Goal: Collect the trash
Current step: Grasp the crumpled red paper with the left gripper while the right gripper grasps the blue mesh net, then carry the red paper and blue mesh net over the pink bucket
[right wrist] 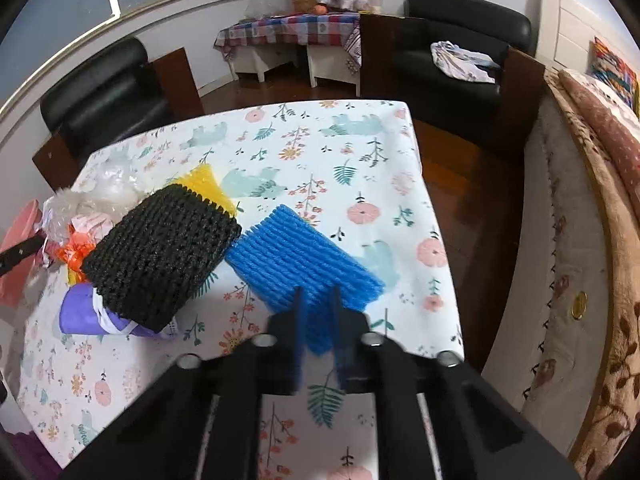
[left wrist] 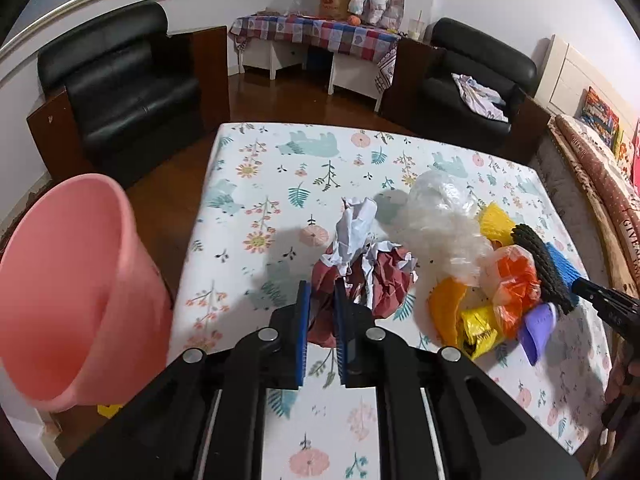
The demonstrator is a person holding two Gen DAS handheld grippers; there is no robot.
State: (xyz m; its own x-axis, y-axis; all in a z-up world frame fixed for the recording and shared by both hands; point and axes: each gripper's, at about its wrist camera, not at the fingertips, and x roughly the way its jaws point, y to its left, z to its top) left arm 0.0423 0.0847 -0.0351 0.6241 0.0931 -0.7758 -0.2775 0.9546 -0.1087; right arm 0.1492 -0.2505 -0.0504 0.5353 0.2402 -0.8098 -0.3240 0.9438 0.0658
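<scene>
Blue foam net (right wrist: 304,264) between right gripper (right wrist: 318,312) pads

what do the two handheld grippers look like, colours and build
Both match. The left gripper and right gripper each have a matte black angular body, two black arms with round silver bolt heads, and flat fingers faced with ribbed blue pads. Pale rails run down the body. No cables or markings show.

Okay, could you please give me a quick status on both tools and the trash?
Left tool shut on crumpled red paper. Right tool shut on blue foam net. Pink bin left of table, path clear. More trash remains.
</scene>
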